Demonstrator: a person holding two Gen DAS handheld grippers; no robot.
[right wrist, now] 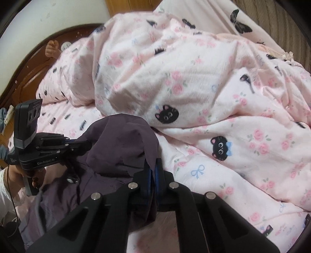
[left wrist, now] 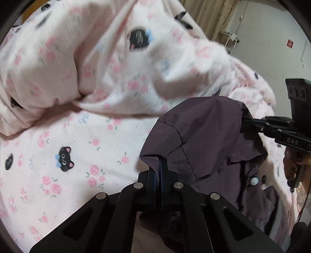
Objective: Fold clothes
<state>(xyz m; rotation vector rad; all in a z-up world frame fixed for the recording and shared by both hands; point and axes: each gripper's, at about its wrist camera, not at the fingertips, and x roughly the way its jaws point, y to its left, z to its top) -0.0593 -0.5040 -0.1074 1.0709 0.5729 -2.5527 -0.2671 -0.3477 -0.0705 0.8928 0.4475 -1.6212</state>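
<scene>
A dark purple garment (left wrist: 206, 140) with a white snap button (left wrist: 254, 181) hangs between my two grippers above the bed. My left gripper (left wrist: 161, 165) is shut on its left edge. My right gripper (left wrist: 245, 118) enters from the right and is shut on the garment's far edge. In the right wrist view the right gripper (right wrist: 152, 165) is shut on the purple fabric (right wrist: 120, 144), and the left gripper (right wrist: 87, 145) grips it from the left. The lower part of the garment drapes down out of sight.
A pink sheet (left wrist: 68, 159) with cats and roses covers the bed. A bunched matching duvet (left wrist: 108, 64) lies close behind the garment, also in the right wrist view (right wrist: 184, 77). A dark wooden headboard (right wrist: 29, 66) is at the left. A curtain (left wrist: 210, 15) hangs beyond.
</scene>
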